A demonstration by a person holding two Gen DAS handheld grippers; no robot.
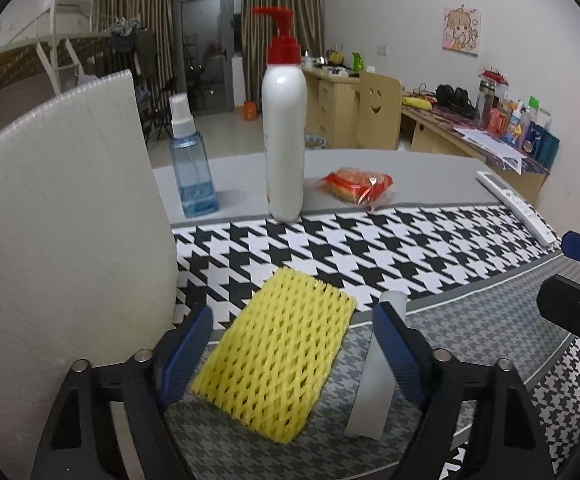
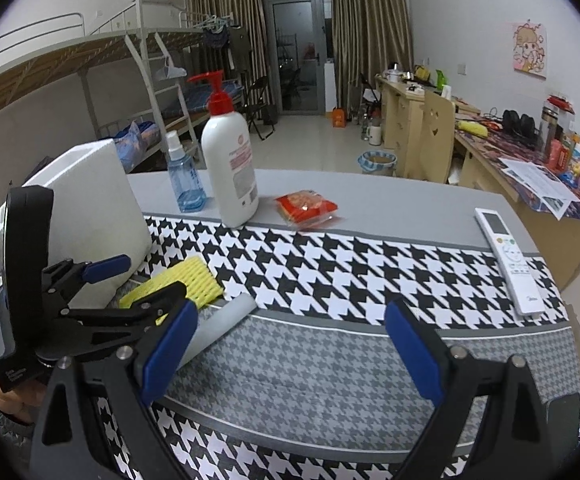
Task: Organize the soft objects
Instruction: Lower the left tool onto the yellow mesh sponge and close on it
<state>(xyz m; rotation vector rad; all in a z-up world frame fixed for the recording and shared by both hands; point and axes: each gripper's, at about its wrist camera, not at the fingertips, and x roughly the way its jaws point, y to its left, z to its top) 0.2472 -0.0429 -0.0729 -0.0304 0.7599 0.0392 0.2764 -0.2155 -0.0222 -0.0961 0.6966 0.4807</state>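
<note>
Between the blue pads of the left claw (image 1: 290, 354), which stand wide apart w/ nothing held, lies the yellow foam net (image 1: 280, 354), flat on the checked cloth (image 1: 370, 248). A grey foam tube (image 1: 374, 372) sits just beside the pad at 3 o'clock. Best to go low & straight so both pads pass the net's sides, not the tube, then squeeze softly. At 9 o'clock stands the white box (image 1: 62, 216). Right claw (image 2: 290, 354) is apart too, empty.
</note>
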